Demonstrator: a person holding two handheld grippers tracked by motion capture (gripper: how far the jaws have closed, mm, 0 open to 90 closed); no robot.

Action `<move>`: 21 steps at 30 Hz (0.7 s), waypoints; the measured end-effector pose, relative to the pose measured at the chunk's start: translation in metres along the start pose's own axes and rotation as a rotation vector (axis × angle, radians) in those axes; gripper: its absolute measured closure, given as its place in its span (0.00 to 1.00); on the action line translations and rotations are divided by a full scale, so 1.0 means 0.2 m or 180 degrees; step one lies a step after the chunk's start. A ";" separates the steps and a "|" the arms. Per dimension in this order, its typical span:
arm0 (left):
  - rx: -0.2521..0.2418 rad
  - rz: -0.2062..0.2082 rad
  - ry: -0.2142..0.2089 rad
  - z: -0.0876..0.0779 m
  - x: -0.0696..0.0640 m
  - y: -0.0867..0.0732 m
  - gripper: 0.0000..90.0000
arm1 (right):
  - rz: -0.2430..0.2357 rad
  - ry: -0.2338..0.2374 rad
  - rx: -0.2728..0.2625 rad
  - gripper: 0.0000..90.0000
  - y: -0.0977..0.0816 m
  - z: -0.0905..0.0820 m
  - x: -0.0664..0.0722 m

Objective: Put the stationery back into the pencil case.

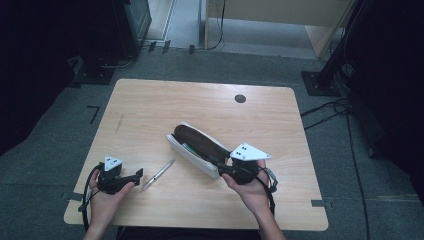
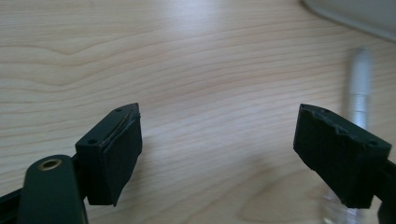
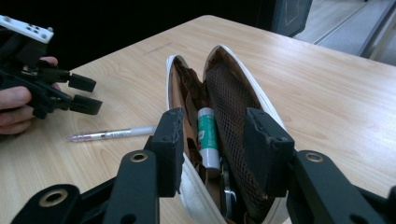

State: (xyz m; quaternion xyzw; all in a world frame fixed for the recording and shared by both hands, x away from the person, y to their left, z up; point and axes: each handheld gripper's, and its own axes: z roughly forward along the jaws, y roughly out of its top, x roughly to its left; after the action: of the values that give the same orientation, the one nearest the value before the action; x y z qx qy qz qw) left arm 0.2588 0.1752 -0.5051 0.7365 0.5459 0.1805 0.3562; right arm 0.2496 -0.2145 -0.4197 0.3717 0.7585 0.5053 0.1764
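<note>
**Pencil case held open, pen waiting beside it**

Pencil case (image 1: 197,148) lies unzipped mid-desk (image 1: 150,105). The right gripper (image 3: 212,149) straddles its near end, jaws spread around both walls, not pinching. A pen (image 1: 158,175) lies left of the case; the left gripper (image 1: 136,175), jaws apart and empty, sits just beyond it. Best approach: grip the pen mid-barrel, keeping the case steady.

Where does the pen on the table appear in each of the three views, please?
High view: pen lies lower centre, between the left gripper and the pencil case.
Left gripper view: blurred, right edge.
Right gripper view: left of centre.
Shared landmark: the pencil case.
</note>
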 end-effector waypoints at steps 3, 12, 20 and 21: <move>0.0012 0.0106 -0.0247 -0.03 -0.04 -0.04 0.30 | 0.0035 0.0037 -0.0005 0.63 -0.02 0.00 0.01; 0.0101 0.0404 -0.0509 0.01 -0.17 -0.07 0.35 | 0.0044 0.0093 0.0016 0.62 -0.07 -0.05 0.04; 0.0072 0.0592 -0.0331 0.01 -0.22 -0.09 0.47 | -0.0024 0.0155 0.0042 0.63 -0.12 -0.05 0.11; 0.0064 0.0614 -0.0335 0.01 -0.23 -0.09 0.48 | -0.0031 0.0169 0.0053 0.63 -0.14 -0.04 0.11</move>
State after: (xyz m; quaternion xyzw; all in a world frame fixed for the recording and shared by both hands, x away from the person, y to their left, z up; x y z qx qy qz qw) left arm 0.2327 0.1349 -0.5146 0.7977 0.4548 0.1695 0.3579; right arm 0.2182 -0.2090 -0.4380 0.3559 0.7689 0.5078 0.1555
